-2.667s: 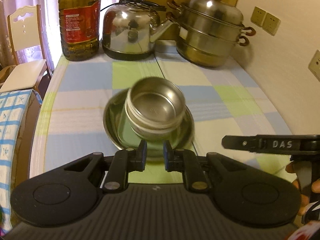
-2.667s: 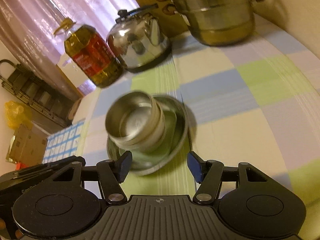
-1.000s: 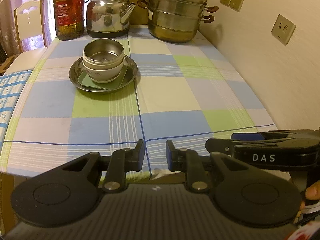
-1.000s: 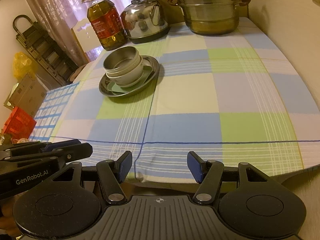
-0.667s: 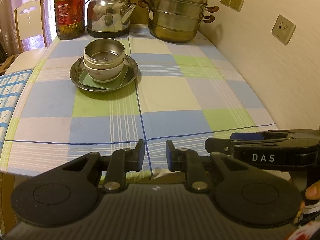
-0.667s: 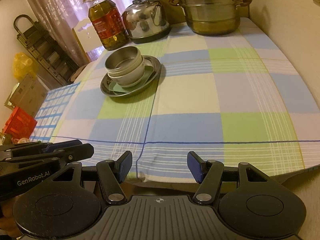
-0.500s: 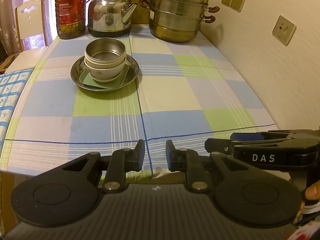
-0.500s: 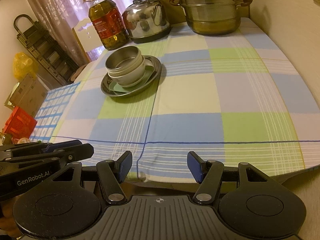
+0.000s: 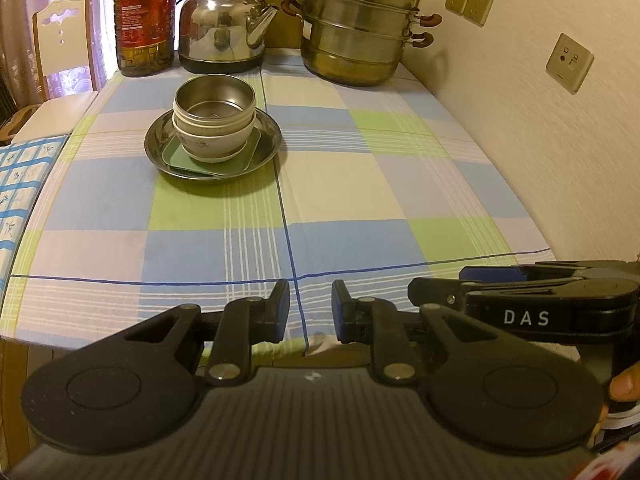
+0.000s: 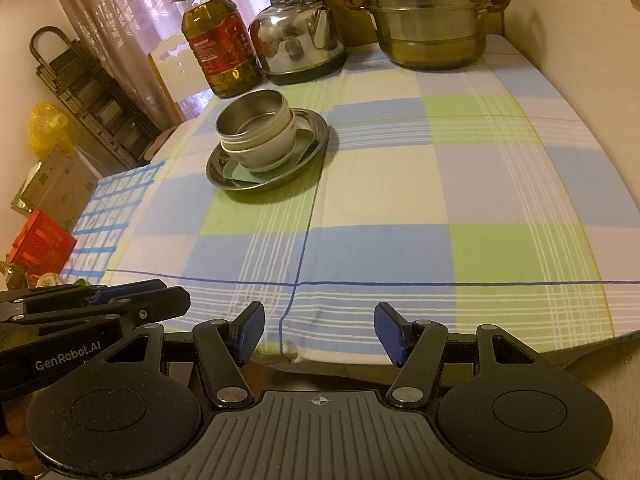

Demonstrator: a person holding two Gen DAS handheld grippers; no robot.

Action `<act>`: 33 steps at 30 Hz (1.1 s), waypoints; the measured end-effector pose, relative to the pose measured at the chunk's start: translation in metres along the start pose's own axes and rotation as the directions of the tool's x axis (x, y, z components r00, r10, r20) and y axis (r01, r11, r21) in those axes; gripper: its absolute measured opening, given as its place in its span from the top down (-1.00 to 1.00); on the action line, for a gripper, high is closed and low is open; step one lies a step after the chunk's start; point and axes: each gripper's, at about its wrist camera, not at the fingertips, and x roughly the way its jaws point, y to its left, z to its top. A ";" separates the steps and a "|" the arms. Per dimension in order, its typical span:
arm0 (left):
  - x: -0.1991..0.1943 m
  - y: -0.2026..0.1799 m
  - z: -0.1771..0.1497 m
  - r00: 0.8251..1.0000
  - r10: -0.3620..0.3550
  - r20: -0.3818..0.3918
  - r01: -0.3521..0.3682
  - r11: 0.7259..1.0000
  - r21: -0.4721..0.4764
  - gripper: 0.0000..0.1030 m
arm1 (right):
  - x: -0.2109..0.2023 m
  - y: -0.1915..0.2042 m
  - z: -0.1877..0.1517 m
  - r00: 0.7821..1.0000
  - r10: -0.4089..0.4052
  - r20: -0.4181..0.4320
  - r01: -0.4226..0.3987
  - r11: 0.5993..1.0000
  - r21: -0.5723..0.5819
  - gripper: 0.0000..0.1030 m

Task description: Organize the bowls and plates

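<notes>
1. Checked tablecloth (image 9: 360, 184) in blue, green and cream covers the table; a plain wall runs along the right of both tools, with wall sockets (image 9: 569, 63) on it.
2. Left gripper (image 9: 310, 312) hangs at the near table edge, holding nothing — its fingers stand a narrow gap apart, nearly together but not touching.
3. Right gripper (image 10: 319, 334) sits just right of the left one, also at the near edge; its blue pads (image 10: 390, 336) are spread wide with nothing between them.
4. Stack of dishes lies well ahead of both tools, left of the centre line: round metal plate (image 9: 160, 156) at the bottom, green square plate (image 9: 176, 158) on it, white bowl (image 9: 212, 142) on that, steel bowl (image 9: 214, 100) nested on top.
5. Seen from the right gripper, the same stack is ahead and to the left — metal plate (image 10: 304, 168) touching the cloth, steel bowl (image 10: 250, 116) uppermost.
6. Beyond the stack, at the far end of the table: oil bottle (image 9: 144, 20), kettle (image 9: 220, 28) and tiered steamer pot (image 9: 356, 32), left to right.
7. White chair (image 9: 64, 44) stands beyond the table's far left corner.
</notes>
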 end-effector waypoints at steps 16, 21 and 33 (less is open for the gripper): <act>0.000 0.000 0.000 1.000 0.001 0.000 -0.001 1.000 -0.001 0.63 | -0.001 0.002 0.000 1.000 0.002 0.001 -0.002 1.000 0.000 -0.19; 0.000 0.000 0.000 1.000 0.000 0.001 0.000 1.000 0.000 0.63 | -0.001 0.001 0.000 1.000 0.004 0.001 -0.004 1.000 0.001 -0.19; 0.000 0.000 -0.001 1.000 0.002 0.002 -0.002 1.000 0.000 0.63 | -0.002 -0.001 0.000 1.000 0.008 -0.001 -0.008 1.000 0.001 -0.19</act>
